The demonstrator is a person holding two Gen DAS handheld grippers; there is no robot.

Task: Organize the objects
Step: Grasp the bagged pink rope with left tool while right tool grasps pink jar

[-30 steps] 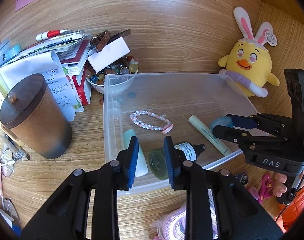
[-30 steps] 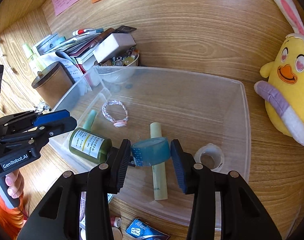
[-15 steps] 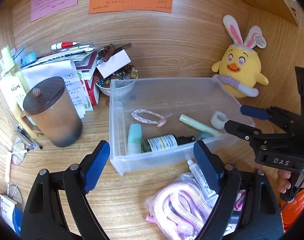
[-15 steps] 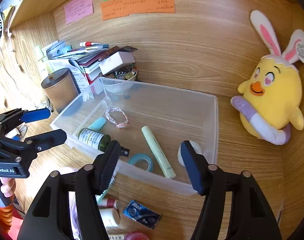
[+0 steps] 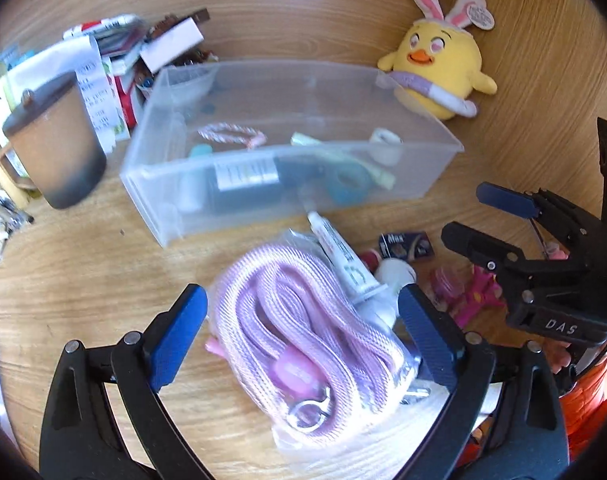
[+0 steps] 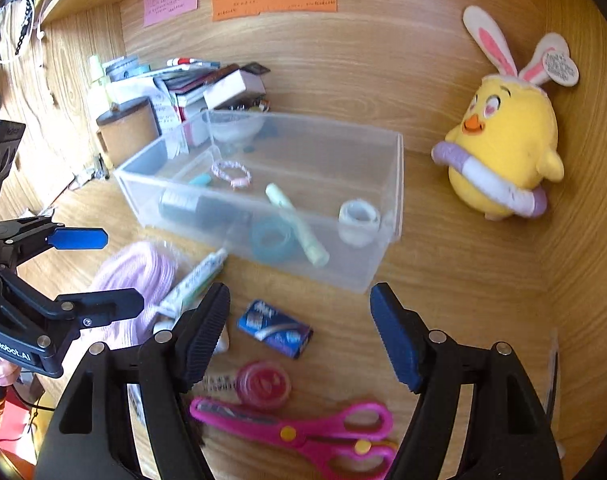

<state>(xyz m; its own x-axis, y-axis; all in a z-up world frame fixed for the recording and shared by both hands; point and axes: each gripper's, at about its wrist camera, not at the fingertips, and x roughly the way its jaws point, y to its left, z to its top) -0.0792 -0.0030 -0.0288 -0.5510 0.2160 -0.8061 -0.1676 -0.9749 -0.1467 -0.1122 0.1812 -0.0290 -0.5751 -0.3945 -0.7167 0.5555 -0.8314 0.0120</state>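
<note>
2 tools hung over the wooden bench (image 6: 463,264), both in front of the clear plastic bin (image 6: 383,240), which served as the landmark for everything else. The left tool (image 5: 303,344) had just been opening, its pads spread wide with nothing gripped; the bagged coil of pink rope (image 5: 299,320) lay on the bench between and below them, in front of the bin. The right tool (image 6: 299,320) had also spread, then held about steady, its pads apart and empty above a small blue packet (image 6: 275,328) in front of the bin.

Right of the bin, against the back wall, sat the yellow chick plush (image 6: 503,152). Left of the bin stood a brown lidded mug (image 5: 55,140), with a stack of papers and boxes (image 6: 207,84) behind it.

Inside the bin lay a dark bottle (image 6: 195,208), a pale green stick (image 6: 295,224), a blue tape roll (image 6: 273,240), a white tape roll (image 6: 359,220) and a pink braided bracelet (image 6: 231,172).

In front of the bin, nearer the camera, were pink scissors (image 6: 303,432), a white tube (image 6: 195,280) touching the bin's front wall, and a small red jar (image 6: 263,384).
</note>
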